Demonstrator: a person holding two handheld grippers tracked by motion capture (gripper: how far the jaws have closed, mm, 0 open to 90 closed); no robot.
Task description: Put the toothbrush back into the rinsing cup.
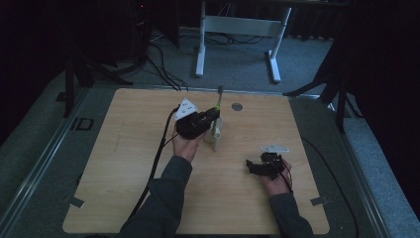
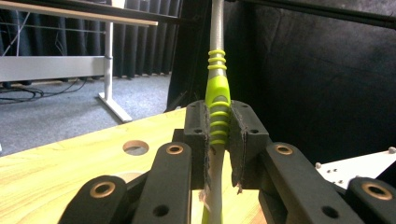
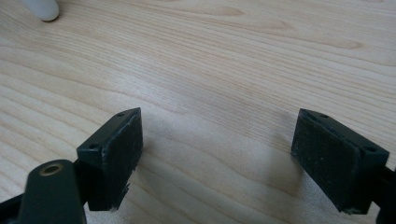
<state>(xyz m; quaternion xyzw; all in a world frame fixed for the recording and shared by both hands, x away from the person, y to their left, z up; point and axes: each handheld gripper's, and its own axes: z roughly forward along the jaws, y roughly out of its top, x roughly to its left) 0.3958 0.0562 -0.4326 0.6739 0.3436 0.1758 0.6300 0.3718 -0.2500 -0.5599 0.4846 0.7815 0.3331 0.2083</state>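
My left gripper [image 1: 214, 115] is shut on a slim grey and lime-green brush handle [image 1: 218, 99], which stands nearly upright over the middle of the table. In the left gripper view the pads [image 2: 240, 140] pinch the ribbed green part of the handle [image 2: 218, 93], and the handle's lower end runs down out of sight. A white cup [image 1: 216, 135] stands just below and beside that gripper. Whether the handle's lower end is inside the cup is hidden. My right gripper [image 1: 251, 166] rests low over the table at the right, open, with nothing between its pads [image 3: 217, 158].
The wooden table [image 1: 138, 163] has a round metal grommet [image 1: 236, 106] near its far edge, also seen in the left gripper view [image 2: 136, 147]. The cup's white base [image 3: 43, 8] shows at the top left of the right gripper view. A white desk frame [image 1: 237, 29] stands on the carpet beyond.
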